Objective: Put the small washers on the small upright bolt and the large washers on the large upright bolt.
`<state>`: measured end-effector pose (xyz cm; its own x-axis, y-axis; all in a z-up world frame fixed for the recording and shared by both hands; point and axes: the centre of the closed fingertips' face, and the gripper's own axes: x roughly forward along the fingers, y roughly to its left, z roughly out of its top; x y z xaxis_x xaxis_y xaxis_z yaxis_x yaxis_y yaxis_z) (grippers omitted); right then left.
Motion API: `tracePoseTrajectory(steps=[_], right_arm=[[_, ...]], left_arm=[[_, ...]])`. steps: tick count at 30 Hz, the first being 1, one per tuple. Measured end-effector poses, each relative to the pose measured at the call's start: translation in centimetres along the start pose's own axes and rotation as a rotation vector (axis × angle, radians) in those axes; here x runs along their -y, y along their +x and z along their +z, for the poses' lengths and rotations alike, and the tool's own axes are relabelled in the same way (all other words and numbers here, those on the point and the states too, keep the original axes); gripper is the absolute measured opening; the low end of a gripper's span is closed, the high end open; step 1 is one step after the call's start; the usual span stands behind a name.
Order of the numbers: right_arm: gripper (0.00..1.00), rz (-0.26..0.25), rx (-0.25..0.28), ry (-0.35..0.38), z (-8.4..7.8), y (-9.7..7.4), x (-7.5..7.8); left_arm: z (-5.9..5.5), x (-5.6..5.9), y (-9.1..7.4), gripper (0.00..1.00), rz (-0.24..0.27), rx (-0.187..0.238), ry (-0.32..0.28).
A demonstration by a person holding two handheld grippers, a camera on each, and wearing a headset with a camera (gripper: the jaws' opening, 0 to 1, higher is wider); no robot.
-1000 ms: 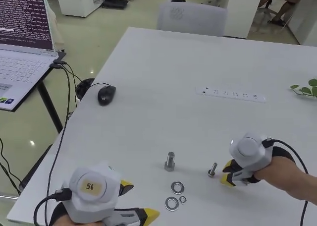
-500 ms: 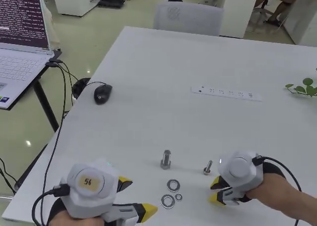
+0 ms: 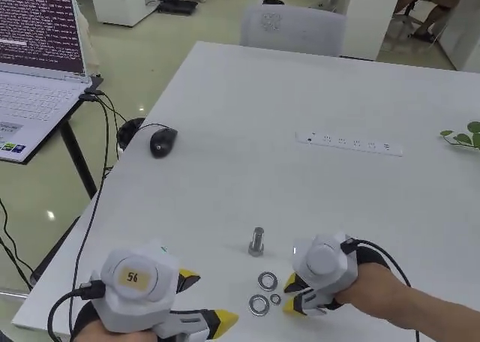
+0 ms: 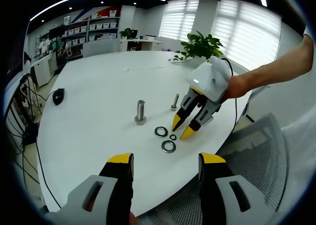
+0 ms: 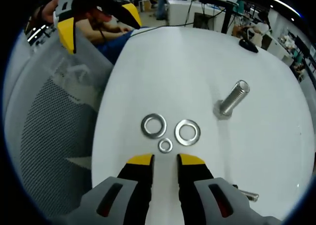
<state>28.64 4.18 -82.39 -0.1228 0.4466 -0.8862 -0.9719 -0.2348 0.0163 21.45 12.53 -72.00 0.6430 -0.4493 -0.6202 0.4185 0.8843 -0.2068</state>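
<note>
Small washer (image 5: pixel 165 145) lies just ahead of right gripper (image 5: pixel 165 160).

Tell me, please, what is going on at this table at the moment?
A person is working with a handheld gripper in each hand. The right gripper, jaws slightly apart, is aimed at the small washer, which lies flat on the table beside two large washers. The large bolt and small bolt stand upright nearby. The left gripper hangs open and empty at the near edge.
</note>
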Motion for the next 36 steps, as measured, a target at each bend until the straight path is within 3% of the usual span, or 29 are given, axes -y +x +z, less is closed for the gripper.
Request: tracePoseTrajectory(steps=[8, 15, 20, 25, 31, 36], right_arm=[[0.19, -0.006, 0.016, -0.006, 0.65, 0.31, -0.08], [0.19, 0.000, -0.005, -0.068, 0.78, 0.36, -0.23], [0.18, 0.001, -0.037, -0.091, 0.99, 0.57, -0.33], [0.16, 0.007, -0.122, -0.160, 0.99, 0.80, -0.45], [0.15, 0.015, -0.156, -0.160, 0.93, 0.79, -0.36], [0.14, 0.013, -0.116, -0.109, 0.82, 0.61, -0.24]], left_arm=[[0.05, 0.56, 0.35, 0.52, -0.015, -0.001, 0.004], [0.33, 0.49, 0.41, 0.52, -0.019, 0.004, 0.008], [0.34, 0.40, 0.45, 0.52, -0.020, 0.003, 0.010], [0.44, 0.51, 0.59, 0.52, -0.024, 0.005, 0.012], [0.49, 0.55, 0.53, 0.52, -0.023, 0.009, 0.010], [0.23, 0.34, 0.24, 0.52, -0.017, 0.009, 0.007]])
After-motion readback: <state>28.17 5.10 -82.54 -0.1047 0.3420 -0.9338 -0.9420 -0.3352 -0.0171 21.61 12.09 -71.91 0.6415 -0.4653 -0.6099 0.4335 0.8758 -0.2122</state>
